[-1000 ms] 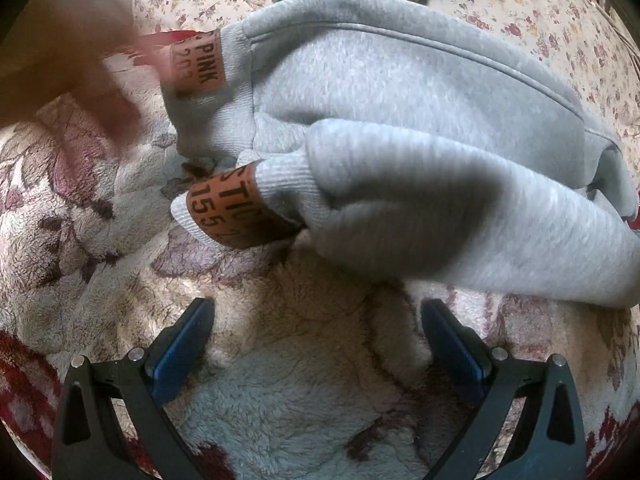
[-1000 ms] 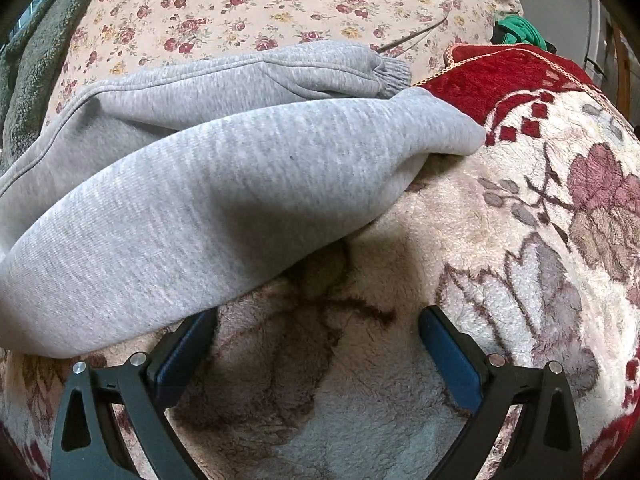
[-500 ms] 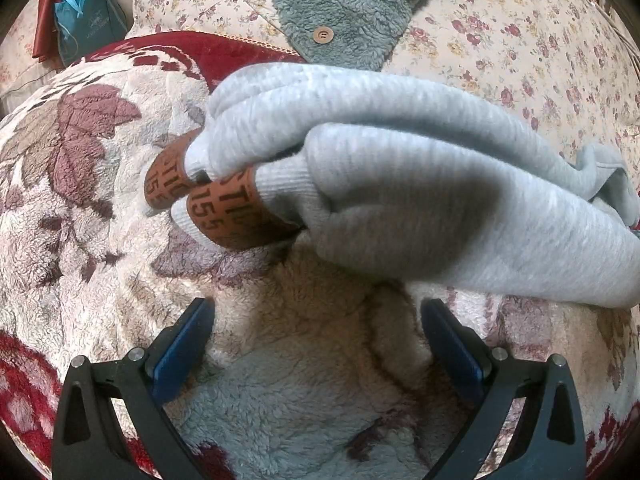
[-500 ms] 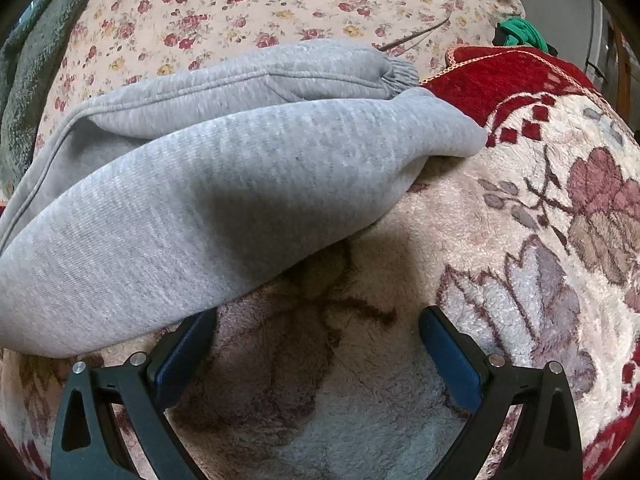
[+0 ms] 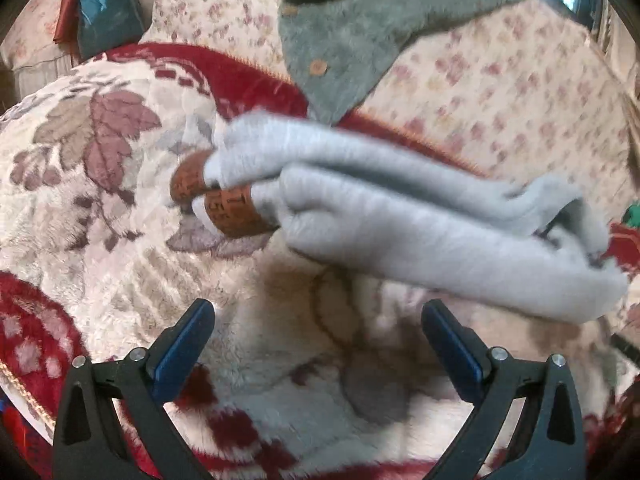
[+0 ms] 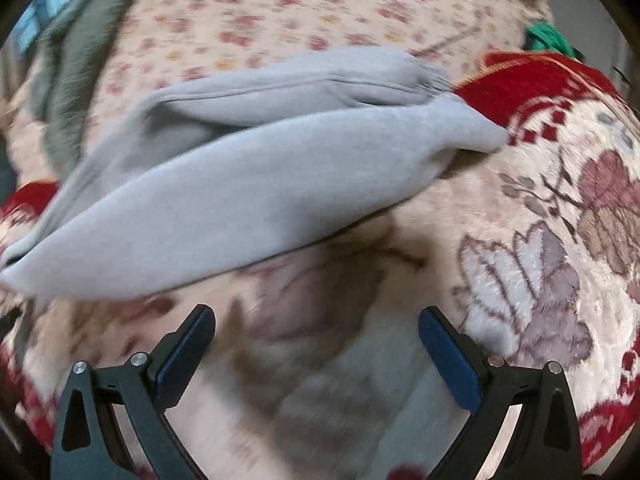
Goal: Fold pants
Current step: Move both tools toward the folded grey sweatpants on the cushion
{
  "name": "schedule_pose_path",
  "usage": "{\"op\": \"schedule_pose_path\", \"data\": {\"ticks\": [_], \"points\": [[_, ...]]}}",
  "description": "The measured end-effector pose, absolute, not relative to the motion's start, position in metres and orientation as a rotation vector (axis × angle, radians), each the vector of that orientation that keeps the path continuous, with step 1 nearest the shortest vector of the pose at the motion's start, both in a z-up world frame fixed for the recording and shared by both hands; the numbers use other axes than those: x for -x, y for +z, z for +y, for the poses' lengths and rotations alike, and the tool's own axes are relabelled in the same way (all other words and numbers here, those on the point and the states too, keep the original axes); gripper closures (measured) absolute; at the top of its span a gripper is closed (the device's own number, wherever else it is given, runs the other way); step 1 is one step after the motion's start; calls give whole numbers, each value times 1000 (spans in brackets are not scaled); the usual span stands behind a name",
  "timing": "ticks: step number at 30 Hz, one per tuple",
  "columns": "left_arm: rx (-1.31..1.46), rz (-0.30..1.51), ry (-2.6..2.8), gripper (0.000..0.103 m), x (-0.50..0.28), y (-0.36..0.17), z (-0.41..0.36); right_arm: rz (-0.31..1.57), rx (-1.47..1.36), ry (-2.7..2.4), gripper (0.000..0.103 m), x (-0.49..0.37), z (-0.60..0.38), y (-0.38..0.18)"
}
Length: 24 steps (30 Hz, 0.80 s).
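Currently the grey pants (image 5: 420,232) are seen lying folded in a long bundle on the plush floral blanket (image 5: 100,216), across the middle of both frames, beyond and apart from both grippers. The left gripper (image 5: 318,344) is held low in its frame with jaws spread wide and nothing between them. The right gripper (image 6: 316,344) is likewise spread and empty above bare blanket.

Risks, as judged:
- The layers look loose and puffy. If only the top layer is pinched, the fold could be peeled open instead of carried over.
- The blanket pile is deep. A low approach could catch blanket along with the cloth and drag the bundle askew.
- Both views are smeared by motion, so a grasp point chosen now may be misjudged.
- The far edge of the pants lies near the green fleece garment (image 5: 360,28), which could be snagged if the bundle is pushed toward the upper part of the frame.

Differences between views:
- Only in the left wrist view are the cuff ends shown, at centre left, with two orange-brown label bands (image 5: 232,212). The print on them cannot be read. A teal bag (image 5: 106,12) is also seen at upper left.
- Only in the right wrist view is the opposite end shown, at upper right: a gathered ribbed edge and a tapering corner resting on the red border (image 6: 532,80) of the blanket, and a seam line along the upper layer.
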State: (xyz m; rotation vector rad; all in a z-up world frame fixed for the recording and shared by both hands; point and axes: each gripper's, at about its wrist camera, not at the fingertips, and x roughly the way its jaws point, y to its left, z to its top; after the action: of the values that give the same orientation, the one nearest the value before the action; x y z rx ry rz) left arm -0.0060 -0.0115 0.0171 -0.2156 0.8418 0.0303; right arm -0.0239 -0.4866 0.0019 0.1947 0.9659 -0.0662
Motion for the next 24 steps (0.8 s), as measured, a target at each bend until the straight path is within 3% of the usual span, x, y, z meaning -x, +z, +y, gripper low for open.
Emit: {"op": "schedule_pose_path", "data": {"ticks": [6,17,18,19,20,24], "points": [[246,816,-5,0,-5,45,-1,844,-161,77,0,32,-456,37],[386,855,-5,1,-51,27,5,820,-129,160,0,15,-439,50],[396,863,-3,5,-55,23,5,820,-136,158,0,15,-441,50],[407,872,-5,15,-58,20,5,822,-143,153,0,15,-445,50],[417,876,-16,33,-60,18,4,824,-149,147,0,16,-449,50],[342,865,35,71,-57,14,-1,829,-171,132,0,17,-463,48]]}}
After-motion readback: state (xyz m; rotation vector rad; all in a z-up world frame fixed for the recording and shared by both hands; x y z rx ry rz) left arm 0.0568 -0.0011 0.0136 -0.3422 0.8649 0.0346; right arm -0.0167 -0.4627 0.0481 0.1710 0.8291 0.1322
